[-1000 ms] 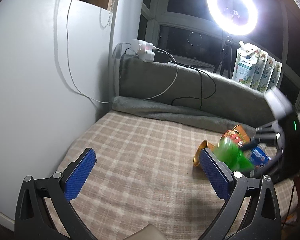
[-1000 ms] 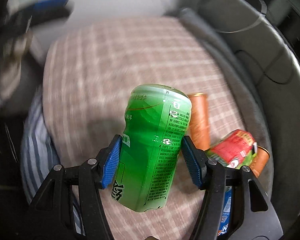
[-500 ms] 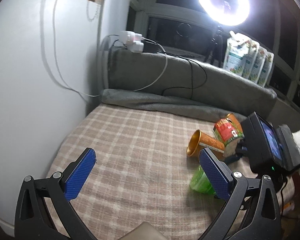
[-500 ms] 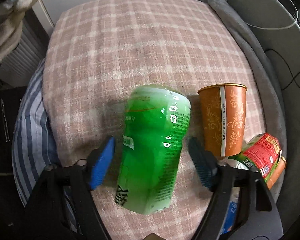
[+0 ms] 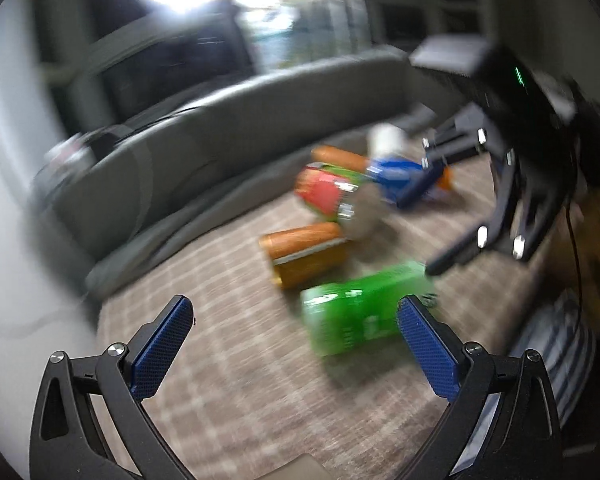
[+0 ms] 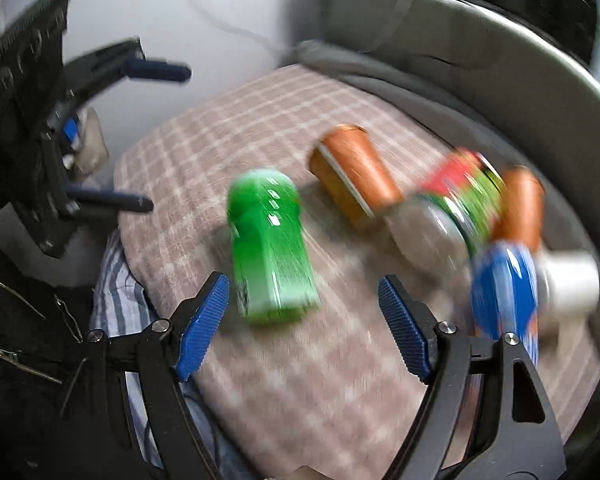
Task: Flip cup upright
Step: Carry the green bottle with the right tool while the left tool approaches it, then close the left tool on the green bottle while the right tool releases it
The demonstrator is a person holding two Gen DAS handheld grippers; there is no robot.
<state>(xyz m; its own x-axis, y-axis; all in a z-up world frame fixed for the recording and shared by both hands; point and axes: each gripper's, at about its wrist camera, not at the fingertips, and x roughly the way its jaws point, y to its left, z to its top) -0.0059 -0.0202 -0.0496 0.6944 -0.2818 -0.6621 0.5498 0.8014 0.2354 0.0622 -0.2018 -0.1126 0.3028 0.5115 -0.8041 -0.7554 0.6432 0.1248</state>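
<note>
The right gripper (image 6: 302,320) is seen spread wide, its ribbed blue pads (image 6: 202,326) clear of everything; nothing is held. The green cup (image 6: 270,242) is found just ahead of it, lying on its side on the checked beige blanket (image 6: 204,148), in line with the gap between the pads but apart from both. The left gripper (image 5: 296,344) is likewise released, its blue textured pads (image 5: 162,346) far apart and empty. In the left wrist view the green cup (image 5: 364,308) is seen partly behind the right-hand pad; contact cannot be judged through the blur. An orange paper cup (image 6: 354,174), tapered and glossy, is laid on its side beyond it. A red-and-green can (image 6: 466,188) and a blue can (image 6: 504,288) are also lying nearby.
</note>
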